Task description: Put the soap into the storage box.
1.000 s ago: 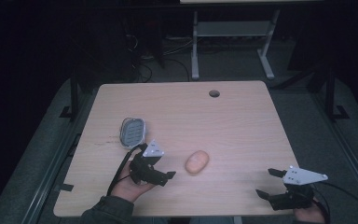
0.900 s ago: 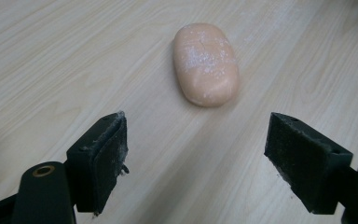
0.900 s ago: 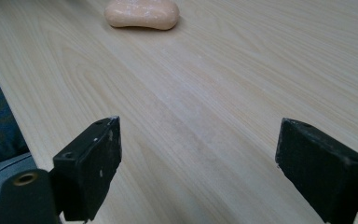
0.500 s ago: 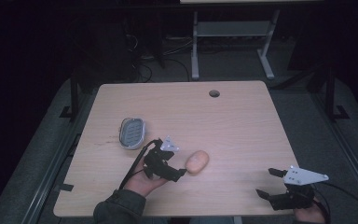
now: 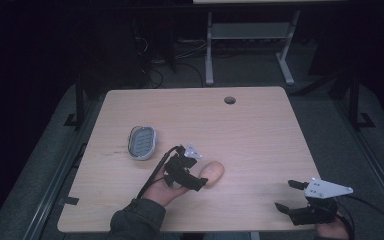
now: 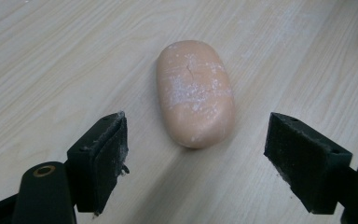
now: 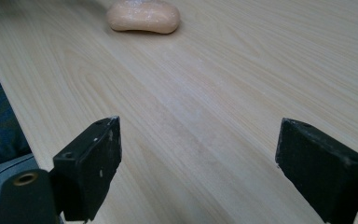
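Soap bar (image 6: 195, 93): laid flat on the bench (image 5: 260, 130), at the centre's 6 o'clock.
Left gripper (image 5: 198, 176): held wide apart, nothing grasped, soap just ahead.
Right gripper (image 5: 291, 196): spread wide, nothing held, at 5 o'clock.
Soap dish (image 5: 142, 142): at 9 o'clock.

The high view looks forward and down from above the near edge of the table (image 5: 260, 130). The left gripper view looks steeply down, close over the soap bar (image 6: 195, 92); the right gripper view faces it low, from farther off, perhaps across the near edge.

Dim surroundings, lit tabletop, soft shadows
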Demonstrator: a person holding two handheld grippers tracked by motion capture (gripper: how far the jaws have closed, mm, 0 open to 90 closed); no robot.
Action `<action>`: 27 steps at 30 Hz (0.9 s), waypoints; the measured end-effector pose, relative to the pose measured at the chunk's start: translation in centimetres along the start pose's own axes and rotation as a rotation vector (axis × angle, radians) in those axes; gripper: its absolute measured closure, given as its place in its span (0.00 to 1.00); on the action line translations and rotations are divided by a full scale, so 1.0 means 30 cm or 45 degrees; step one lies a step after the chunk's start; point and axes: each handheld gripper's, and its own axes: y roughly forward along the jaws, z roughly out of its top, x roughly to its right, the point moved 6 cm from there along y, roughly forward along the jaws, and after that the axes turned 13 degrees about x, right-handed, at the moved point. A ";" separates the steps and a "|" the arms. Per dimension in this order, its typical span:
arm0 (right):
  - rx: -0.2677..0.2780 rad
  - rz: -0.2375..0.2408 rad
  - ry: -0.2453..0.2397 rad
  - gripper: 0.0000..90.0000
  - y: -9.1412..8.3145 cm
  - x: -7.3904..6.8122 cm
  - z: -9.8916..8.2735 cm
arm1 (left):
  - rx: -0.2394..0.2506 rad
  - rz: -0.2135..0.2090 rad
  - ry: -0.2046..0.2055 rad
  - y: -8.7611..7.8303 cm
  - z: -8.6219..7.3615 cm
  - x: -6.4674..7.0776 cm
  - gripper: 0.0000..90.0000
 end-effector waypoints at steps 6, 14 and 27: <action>0.000 0.002 0.001 0.15 0.000 -0.001 0.000 | -0.025 -0.006 -0.005 0.028 0.008 0.006 0.23; 0.004 0.002 -0.001 0.15 -0.001 -0.003 0.001 | -0.056 0.014 -0.026 0.055 0.035 -0.003 0.24; 0.002 0.005 0.001 0.15 0.000 -0.004 0.000 | -0.121 0.013 -0.035 0.113 0.048 -0.007 0.24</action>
